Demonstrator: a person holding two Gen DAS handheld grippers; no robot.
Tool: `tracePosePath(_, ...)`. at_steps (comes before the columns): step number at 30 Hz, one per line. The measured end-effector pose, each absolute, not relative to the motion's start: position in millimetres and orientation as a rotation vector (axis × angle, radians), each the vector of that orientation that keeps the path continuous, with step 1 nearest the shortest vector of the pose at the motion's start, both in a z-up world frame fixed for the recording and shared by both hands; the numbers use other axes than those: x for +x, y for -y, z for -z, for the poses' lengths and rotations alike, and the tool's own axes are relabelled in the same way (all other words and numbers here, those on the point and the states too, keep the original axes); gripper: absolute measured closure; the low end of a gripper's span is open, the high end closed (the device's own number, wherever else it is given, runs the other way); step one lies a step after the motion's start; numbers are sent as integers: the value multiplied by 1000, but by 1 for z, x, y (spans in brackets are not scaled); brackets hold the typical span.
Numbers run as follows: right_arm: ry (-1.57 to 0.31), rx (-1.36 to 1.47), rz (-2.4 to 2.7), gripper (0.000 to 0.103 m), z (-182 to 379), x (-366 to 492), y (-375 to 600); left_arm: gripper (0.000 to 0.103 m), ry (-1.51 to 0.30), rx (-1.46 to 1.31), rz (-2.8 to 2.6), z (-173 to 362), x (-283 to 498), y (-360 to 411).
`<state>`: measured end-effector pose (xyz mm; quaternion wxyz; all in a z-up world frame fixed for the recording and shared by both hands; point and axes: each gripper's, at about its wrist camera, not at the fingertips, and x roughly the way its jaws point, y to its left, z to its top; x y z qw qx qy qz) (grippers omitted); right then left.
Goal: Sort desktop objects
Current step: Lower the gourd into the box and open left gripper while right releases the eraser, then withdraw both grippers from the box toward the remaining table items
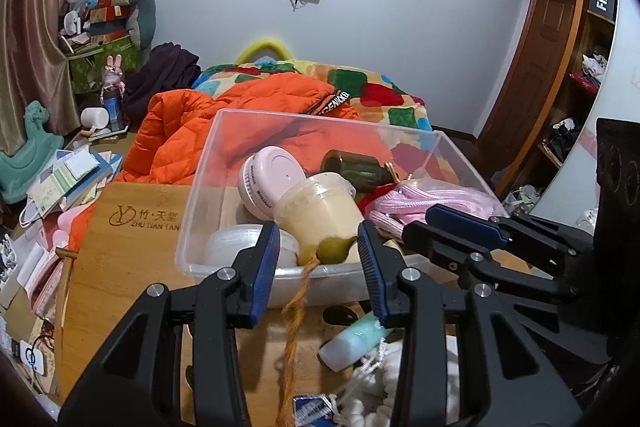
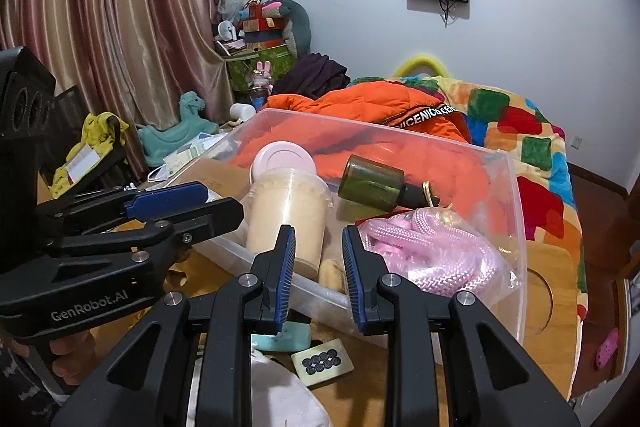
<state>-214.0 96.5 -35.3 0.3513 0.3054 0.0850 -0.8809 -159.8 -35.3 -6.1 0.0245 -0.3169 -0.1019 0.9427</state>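
On the wooden surface (image 1: 132, 255) a clear plastic bin (image 1: 320, 131) stood as the collecting place, its near wall facing both grippers. Inside lay what seemed already sorted: a bagged coil of pink rope (image 2: 432, 251) against the right side, a cream-filled lidded tub (image 2: 288, 215) tipped on its side, a dark green bottle (image 2: 372, 183) lying flat with its cap toward the rope, and a pink round-lidded jar (image 1: 272, 179) propped behind the tub. Likely they were dropped in rather than stood, hence the tumble.

Left gripper (image 1: 318, 259) hovered at the bin's near wall, jaws apart, nothing between the pads; an orange twisted cord (image 1: 296, 319) trailed from the bin's edge down past them. Right gripper (image 2: 318, 263) hung just beside it, jaws narrowed as far as they go and holding nothing.

Unsorted items waited outside the bin on the surface below the grippers: a pale teal tube (image 1: 352, 339), white knotted cord (image 1: 380, 387), and a small card of black dots (image 2: 322, 363). Judged: sorting partway done.
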Motion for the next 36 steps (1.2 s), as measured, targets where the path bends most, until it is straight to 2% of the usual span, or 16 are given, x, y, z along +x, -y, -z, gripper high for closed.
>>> tracePosePath(6,-202,781,2294,79,29,-207,-105,59,305,-977,-2912,3,-151,32)
tracePosePath(8,-190,775,2305,73,26,-203,-110,56,310,-974,-2910,1,-149,32)
tracePosePath(10,-177,762,2324,62,22,-199,-115,51,311,-964,-2916,-1,-144,32)
tracePosePath(14,-147,742,2352,57,14,-188,-126,49,302,-941,-2932,-7,-133,33)
tracePosePath(16,-120,739,2367,49,11,-184,-131,41,305,-937,-2936,-9,-127,35)
tracePosePath(23,-67,746,2418,36,11,-166,-147,35,295,-959,-2963,-6,-106,43)
tracePosePath(25,-54,754,2425,31,13,-162,-150,30,301,-980,-2959,-1,-101,47)
tracePosePath(30,-27,791,2424,27,26,-148,-154,30,332,-1052,-2956,16,-88,56)
tracePosePath(36,5,862,2366,27,48,-137,-148,30,374,-1134,-2938,35,-75,65)
